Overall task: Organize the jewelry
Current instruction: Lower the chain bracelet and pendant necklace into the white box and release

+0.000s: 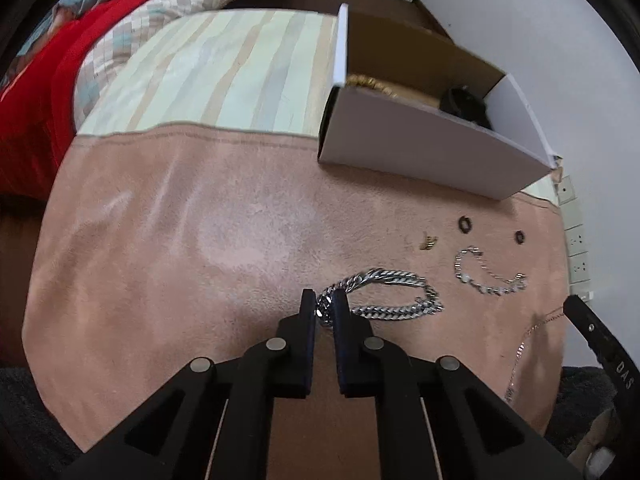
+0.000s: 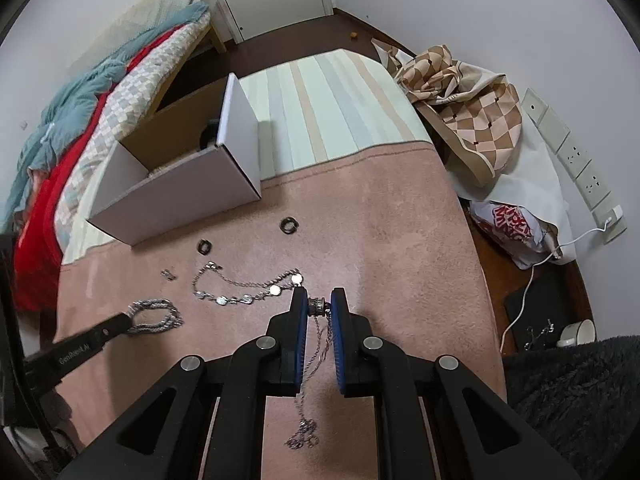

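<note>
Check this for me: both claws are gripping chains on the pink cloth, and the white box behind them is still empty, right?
Not quite. The white box is not empty: the left wrist view shows gold jewelry and a dark item inside. The rest holds: the left claw grips the thick silver chain, the right claw a thin chain.

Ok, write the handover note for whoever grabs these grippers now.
Left gripper: shut on the thick chain, still lying on the pink cloth.
Right gripper: shut on the thin necklace, which trails back between the fingers.
Box: open, at the cloth's far edge, gold piece and a dark item inside.
Left on the cloth: disc chain, two black rings, small clasp.
</note>
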### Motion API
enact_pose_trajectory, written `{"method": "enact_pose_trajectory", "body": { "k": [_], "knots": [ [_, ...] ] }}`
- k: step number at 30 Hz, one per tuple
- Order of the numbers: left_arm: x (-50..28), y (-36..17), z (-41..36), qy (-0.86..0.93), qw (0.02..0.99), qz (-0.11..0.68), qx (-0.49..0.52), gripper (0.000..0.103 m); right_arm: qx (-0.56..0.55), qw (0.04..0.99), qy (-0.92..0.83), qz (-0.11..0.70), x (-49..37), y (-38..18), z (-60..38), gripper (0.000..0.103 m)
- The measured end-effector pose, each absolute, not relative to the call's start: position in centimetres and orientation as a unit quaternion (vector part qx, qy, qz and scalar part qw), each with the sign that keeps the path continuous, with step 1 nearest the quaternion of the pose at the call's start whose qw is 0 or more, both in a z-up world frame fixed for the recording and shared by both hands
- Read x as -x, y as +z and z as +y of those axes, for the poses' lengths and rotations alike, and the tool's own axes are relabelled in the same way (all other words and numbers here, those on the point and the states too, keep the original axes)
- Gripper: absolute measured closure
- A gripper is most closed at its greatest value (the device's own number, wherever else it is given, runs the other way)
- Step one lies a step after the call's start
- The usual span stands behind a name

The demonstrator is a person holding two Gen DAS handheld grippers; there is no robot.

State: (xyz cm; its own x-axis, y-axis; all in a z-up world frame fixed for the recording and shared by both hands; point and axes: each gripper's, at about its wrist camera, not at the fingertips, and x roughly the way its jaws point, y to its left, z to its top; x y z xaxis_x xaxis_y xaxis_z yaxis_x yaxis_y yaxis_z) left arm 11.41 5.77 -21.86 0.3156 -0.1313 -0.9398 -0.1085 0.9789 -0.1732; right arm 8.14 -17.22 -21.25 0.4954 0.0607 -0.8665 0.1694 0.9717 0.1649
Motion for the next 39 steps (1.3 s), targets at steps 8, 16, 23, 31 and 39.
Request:
{"method": "enact_pose_trajectory", "body": {
  "k": [8,16,23,31,39],
  "knots": [
    [-10.8,-16.0,6.3,-0.045,0.827,0.548,0.12,0.098,-0.14,0.865,0.018,0.482,-8.3,-17.1,-16.3,0.091],
    [-13.1,-8.2,6.4,-0.094,0.852,0.497,0.136,0.098,-0.166,0.876,0.083,0.446,-10.7,-10.5,-15.1,0.091],
    [-18.3,-4.1,5.6,-0.118,0.866,0.47,0.121,0.098,-0.131,0.901,0.11,0.398,-15.5,-3.7,-13.3,0.091],
    [-23.9,-7.6,4.9,-0.111,0.848,0.507,0.103,0.098,-0.112,0.881,0.123,0.443,-21.5,-5.9,-11.5,0.091],
    [-27.1,-13.0,5.6,-0.1,0.802,0.577,0.115,0.097,-0.147,0.834,0.152,0.511,-25.1,-11.3,-10.7,0.091]
  ]
}}
